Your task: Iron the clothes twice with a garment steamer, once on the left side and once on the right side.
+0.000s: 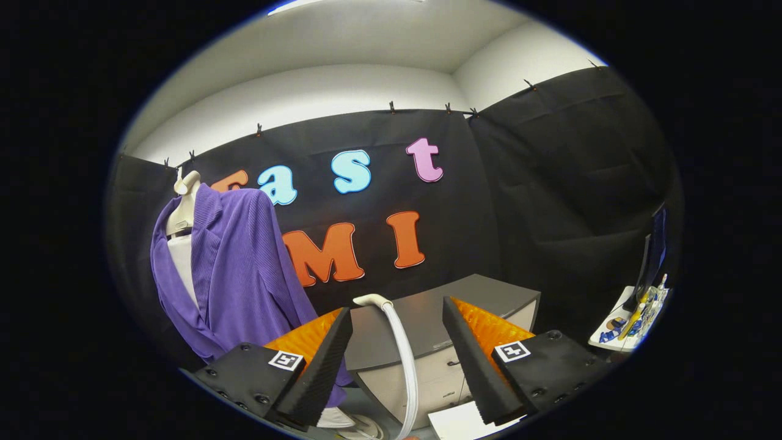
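booth, grey cabinet point(489, 293) behind | gripper point(397, 354) spread wide, holding nothing | steamer hose point(400, 342) between the fingers | purple cardigan point(238, 269) on mannequin, ahead-left | step: reaching for steamer (probably), next needs closing on its handle

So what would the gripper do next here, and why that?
Probably close on the white steamer hose, or follow it down to the handle first. The gripper is open and holds nothing, and the hose rises between its fingers, in front of the grey cabinet. The purple garment hangs off to the side on its stand, not yet steamed as far as I can tell.
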`<state>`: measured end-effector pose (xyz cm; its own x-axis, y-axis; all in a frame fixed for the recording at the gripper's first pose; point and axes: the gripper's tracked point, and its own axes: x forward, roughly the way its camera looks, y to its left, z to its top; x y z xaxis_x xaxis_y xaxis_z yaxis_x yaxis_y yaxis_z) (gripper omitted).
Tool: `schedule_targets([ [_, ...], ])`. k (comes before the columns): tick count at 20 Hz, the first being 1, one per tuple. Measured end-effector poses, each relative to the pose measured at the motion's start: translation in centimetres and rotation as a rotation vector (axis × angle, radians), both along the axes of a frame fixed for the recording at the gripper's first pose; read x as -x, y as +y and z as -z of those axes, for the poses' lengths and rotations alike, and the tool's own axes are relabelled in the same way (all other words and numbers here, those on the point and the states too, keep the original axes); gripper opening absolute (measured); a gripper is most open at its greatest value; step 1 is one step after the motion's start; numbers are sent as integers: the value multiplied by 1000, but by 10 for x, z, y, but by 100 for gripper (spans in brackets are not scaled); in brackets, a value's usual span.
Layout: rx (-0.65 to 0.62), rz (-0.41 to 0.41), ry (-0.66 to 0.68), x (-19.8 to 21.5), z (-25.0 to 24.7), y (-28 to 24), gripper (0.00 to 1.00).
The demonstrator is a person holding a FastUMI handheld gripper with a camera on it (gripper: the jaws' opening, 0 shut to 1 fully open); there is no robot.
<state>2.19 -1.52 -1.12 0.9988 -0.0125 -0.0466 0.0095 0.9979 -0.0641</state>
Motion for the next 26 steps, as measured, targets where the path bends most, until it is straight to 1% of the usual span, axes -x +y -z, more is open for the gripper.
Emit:
schedule_targets([
  [3,18,-2,18,-13,3,3,99],
  [7,63,-4,86,-36,22,7,99],
  [10,71,-18,122,-56,34,11,99],
  [16,172,-8,213,-121,62,13,99],
  [21,191,-22,269,-166,80,18,99],
  [24,228,-11,294,-203,89,17,99],
  [26,242,-24,324,-229,102,22,99],
])
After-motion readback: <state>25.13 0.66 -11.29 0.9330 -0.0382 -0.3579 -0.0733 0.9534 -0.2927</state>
